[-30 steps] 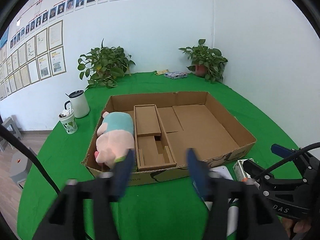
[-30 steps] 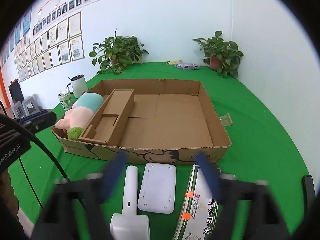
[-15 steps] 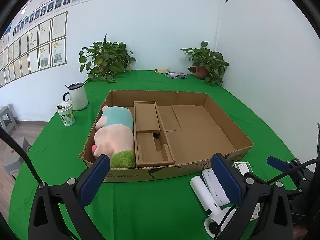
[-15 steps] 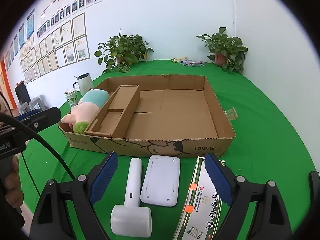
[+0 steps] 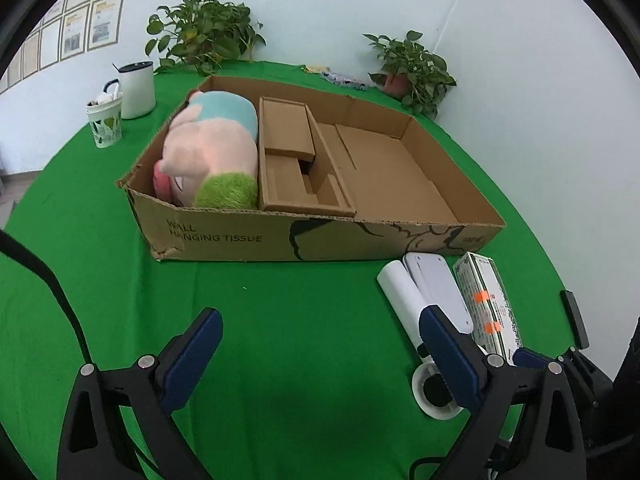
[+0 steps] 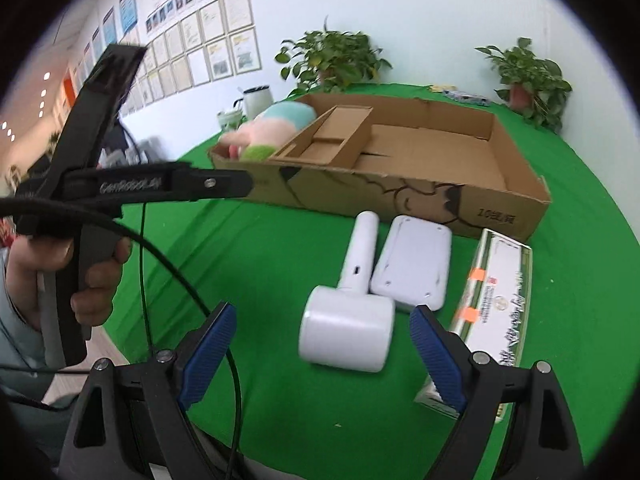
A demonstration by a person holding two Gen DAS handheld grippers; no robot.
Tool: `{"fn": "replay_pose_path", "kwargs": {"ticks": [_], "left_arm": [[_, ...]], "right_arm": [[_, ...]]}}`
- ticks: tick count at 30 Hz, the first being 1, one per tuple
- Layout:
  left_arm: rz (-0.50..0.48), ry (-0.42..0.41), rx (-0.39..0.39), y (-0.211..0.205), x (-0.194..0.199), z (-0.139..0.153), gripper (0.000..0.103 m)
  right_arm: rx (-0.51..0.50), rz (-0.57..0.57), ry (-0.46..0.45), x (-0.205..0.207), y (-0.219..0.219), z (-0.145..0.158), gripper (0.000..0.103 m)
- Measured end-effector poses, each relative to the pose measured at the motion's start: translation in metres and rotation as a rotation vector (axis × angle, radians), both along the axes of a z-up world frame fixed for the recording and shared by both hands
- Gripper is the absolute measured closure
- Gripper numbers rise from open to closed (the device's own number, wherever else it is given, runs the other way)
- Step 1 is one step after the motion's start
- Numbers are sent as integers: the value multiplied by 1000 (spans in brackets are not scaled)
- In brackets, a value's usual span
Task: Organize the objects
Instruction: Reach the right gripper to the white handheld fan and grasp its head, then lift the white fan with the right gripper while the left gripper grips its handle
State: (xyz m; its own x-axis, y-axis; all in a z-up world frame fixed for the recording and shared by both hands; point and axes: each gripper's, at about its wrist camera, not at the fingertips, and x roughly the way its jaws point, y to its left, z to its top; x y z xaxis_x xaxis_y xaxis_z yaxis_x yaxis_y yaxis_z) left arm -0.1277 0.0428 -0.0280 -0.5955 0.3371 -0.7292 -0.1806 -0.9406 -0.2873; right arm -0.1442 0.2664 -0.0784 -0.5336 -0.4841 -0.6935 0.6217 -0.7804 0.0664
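Note:
A shallow cardboard box [image 5: 224, 232] [image 6: 516, 184] sits on the green table. A pink plush pig [image 5: 212, 152] [image 6: 268, 132] lies in its left compartment beside a cardboard insert [image 5: 296, 160]. In front of the box lie a white hammer-shaped device [image 6: 352, 308] [image 5: 404, 292], a flat white device [image 6: 412, 264] [image 5: 436, 284] and a green-and-white carton [image 6: 496, 300] [image 5: 488, 300]. My right gripper [image 6: 320, 348] is open, just short of the hammer-shaped device's head. My left gripper [image 5: 320, 356] is open and empty over bare cloth, left of these items.
A white kettle [image 5: 136, 88] and a patterned cup [image 5: 105, 122] stand left of the box. Two potted plants [image 5: 204, 40] [image 5: 412, 68] stand at the back by the wall. The left gripper's handle, held by a hand [image 6: 96, 276], fills the left of the right wrist view.
Both grippers have dropped lower and pulled back toward the table's near edge. The right gripper has swung so the white hammer-shaped device now lies between its open fingers' line.

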Motion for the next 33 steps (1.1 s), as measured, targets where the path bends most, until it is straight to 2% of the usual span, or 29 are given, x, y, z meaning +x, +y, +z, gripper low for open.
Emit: {"fn": "replay_pose_path", "kwargs": {"ticks": [4,7,9,10,11,12,18,20,22,25,31,33], "left_arm": [[-51,-28,48,5,-10,-9,5],[-95,-60,92,15,-22,-14,5],[-115,-65,92,23,-27,-15,14],[-126,-71,89,26,-28,-16,16],[-134,-82,91,29,-28,-19,22],[-144,-94,100,31,-27,-21,28],[-215,-154,169,33,-18,-32,31],[-221,-198,211,33,-21,-39,31],[-245,-266,269,38,-27,-50,31],[-283,-323,306,50,-35,-60,31],[-270,-405,404,53,-48,-75,31],[-279,-428,421,55,-50,-78,38]], "right_arm": [[73,-28,29,-4,-19,-10,15],[120,-55,7,-15,-26,-21,16],[147,-77,-1,-18,-26,-26,19],[164,-89,-10,-19,-26,-29,24],[176,-92,-28,-19,-26,-33,39],[190,-96,-38,-18,-26,-35,45],[150,-30,-76,15,-20,-34,44],[136,-25,-86,23,-17,-34,34],[127,-19,-70,27,-18,-32,29],[115,-3,-49,28,-21,-30,29],[113,-27,-85,19,-20,-37,29],[106,-20,-85,18,-18,-36,30]]}}
